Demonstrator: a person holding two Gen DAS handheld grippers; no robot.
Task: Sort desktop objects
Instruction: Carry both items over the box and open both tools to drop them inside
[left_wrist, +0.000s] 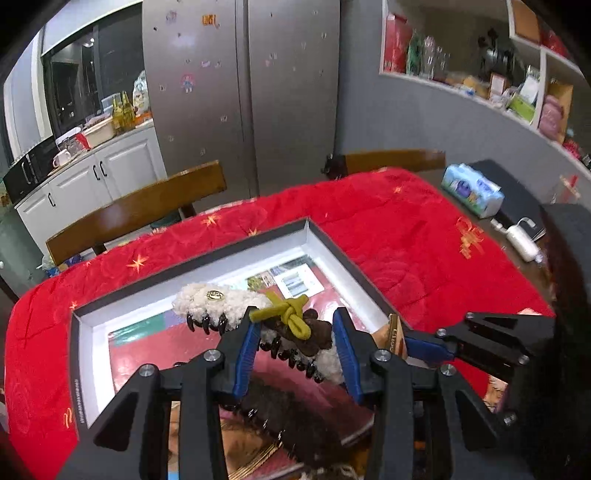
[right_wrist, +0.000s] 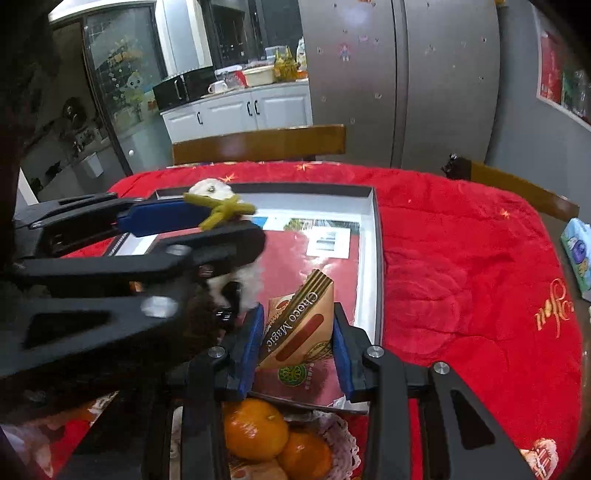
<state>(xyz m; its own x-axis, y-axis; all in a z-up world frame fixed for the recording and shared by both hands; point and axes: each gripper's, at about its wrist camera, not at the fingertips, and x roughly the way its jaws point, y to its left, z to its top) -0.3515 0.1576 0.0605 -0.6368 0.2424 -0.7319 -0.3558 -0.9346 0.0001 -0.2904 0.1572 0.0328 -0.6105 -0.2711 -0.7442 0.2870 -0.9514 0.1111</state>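
Note:
My left gripper (left_wrist: 297, 334) is shut on a fluffy hair claw clip (left_wrist: 321, 347) with an olive knotted hair tie (left_wrist: 286, 314), held over the open black box (left_wrist: 332, 243). A second white fluffy claw clip (left_wrist: 210, 304) lies in the box. My right gripper (right_wrist: 297, 328) is shut on a Choco Magic snack packet (right_wrist: 299, 325), just above the box's (right_wrist: 378, 258) near edge. The left gripper (right_wrist: 225, 229) shows in the right wrist view at left, beside the right one.
A red cloth (left_wrist: 406, 236) covers the table. A basket with oranges (right_wrist: 258, 428) sits below the right gripper. A tissue pack (left_wrist: 472, 190) and a white bottle (left_wrist: 522, 242) lie at the far right. Wooden chairs (left_wrist: 136, 210) stand behind the table.

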